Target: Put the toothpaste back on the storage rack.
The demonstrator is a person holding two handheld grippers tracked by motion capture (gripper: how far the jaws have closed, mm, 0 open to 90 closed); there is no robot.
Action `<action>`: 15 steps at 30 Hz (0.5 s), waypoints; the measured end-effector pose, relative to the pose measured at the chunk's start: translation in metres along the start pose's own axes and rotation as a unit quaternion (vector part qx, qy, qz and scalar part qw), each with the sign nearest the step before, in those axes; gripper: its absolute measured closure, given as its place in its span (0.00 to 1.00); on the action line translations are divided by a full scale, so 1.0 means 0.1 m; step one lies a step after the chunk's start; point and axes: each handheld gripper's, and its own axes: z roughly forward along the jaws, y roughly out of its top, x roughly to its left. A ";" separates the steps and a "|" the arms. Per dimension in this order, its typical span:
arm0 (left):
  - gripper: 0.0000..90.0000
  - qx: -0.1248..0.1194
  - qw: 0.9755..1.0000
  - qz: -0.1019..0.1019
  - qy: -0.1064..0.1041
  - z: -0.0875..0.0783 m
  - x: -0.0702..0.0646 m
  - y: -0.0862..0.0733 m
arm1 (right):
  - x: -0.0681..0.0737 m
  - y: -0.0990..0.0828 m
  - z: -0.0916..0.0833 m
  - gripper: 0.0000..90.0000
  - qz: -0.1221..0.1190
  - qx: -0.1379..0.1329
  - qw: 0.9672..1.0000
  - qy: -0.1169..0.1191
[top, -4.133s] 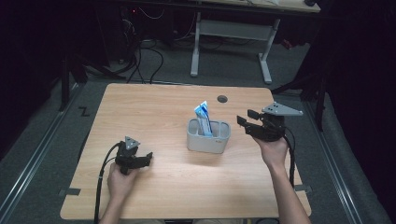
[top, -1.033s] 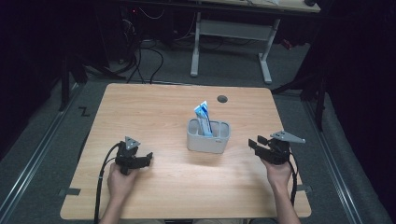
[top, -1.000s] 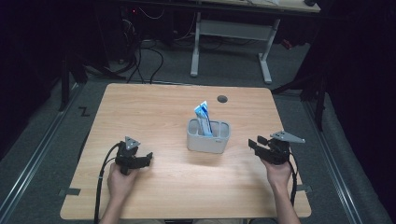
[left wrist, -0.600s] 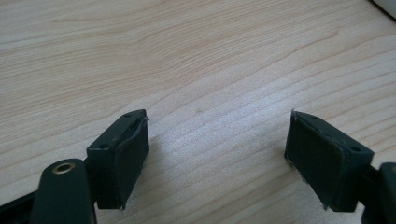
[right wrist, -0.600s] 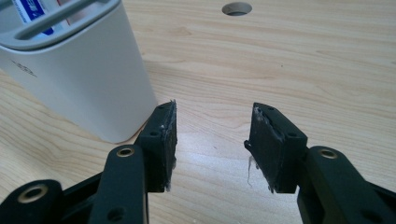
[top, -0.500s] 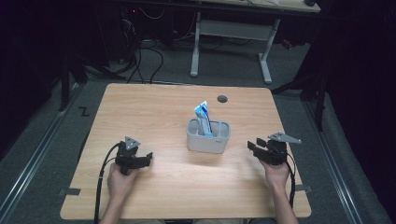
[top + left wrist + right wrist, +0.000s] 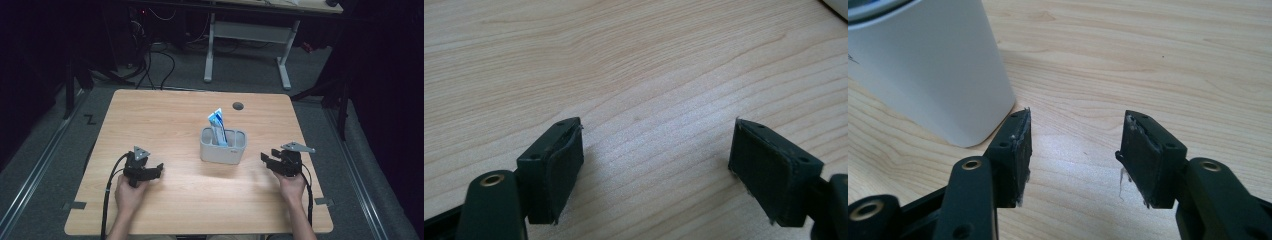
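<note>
A grey holder cup (image 7: 223,146) stands near the middle of the wooden table (image 7: 165,120), with a blue and white toothpaste tube (image 7: 217,125) upright in it. My left gripper (image 7: 159,170) rests low at the front left, held by a hand, jaws open over bare wood (image 7: 654,145). My right gripper (image 7: 265,159) sits to the right of the cup, also open, with nothing between its jaws (image 7: 1075,145). In the right gripper view the cup's white wall (image 7: 933,65) stands just beyond the left jaw.
A round cable hole (image 7: 238,106) lies in the table behind the cup. A white desk frame (image 7: 247,35) and cables (image 7: 155,55) are on the floor beyond the far edge. Cables trail from both grippers toward the front edge.
My right gripper has come down from beside the cup's rim toward the front right and settled low by the table. The left gripper has stayed put.
</note>
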 end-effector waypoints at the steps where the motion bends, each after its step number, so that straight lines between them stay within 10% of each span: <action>1: 0.24 0.000 1.000 0.000 0.000 0.00 0.00 0.00 | 0.00 -0.01 0.03 0.50 0.001 0.002 1.000 -0.001; 15: 0.25 0.000 1.000 0.000 0.000 0.00 0.00 0.00 | -0.01 -0.08 0.18 0.52 0.003 0.024 1.000 -0.017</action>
